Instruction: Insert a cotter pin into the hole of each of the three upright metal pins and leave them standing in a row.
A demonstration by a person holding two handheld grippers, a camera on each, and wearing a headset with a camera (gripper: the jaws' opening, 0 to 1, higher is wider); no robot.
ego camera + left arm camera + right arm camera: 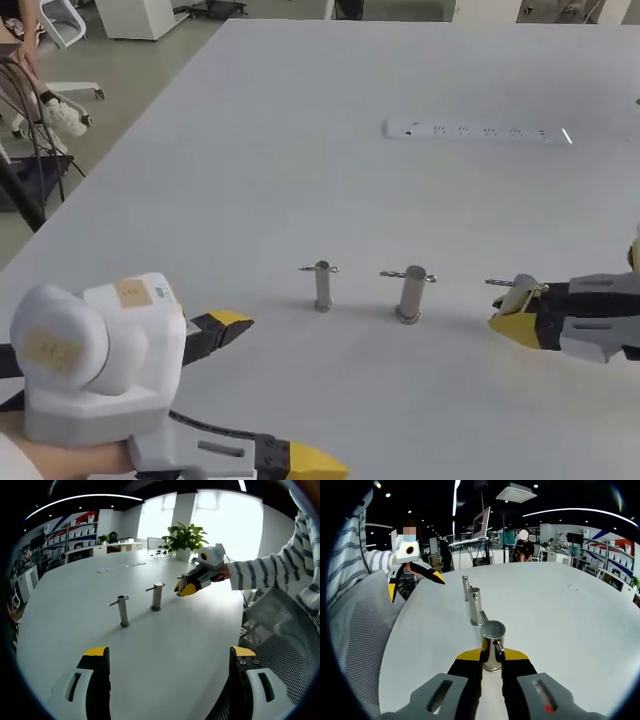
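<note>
Right gripper view: my right fingers [470, 656] pinch the third pin [492, 639], cotter pin [498, 648] through it, upright at the tabletop [570, 645] to line it with the other two pins [475, 605]; my left fingers [96, 655] rest spread, idle.

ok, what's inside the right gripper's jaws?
The right gripper clamps an upright metal pin with a cotter pin through its top. Its lower sides are covered by the jaws.

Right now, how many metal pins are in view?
3. The left pin and the middle pin stand free on the table; the right pin is clamped in the right gripper, in line with them.
</note>
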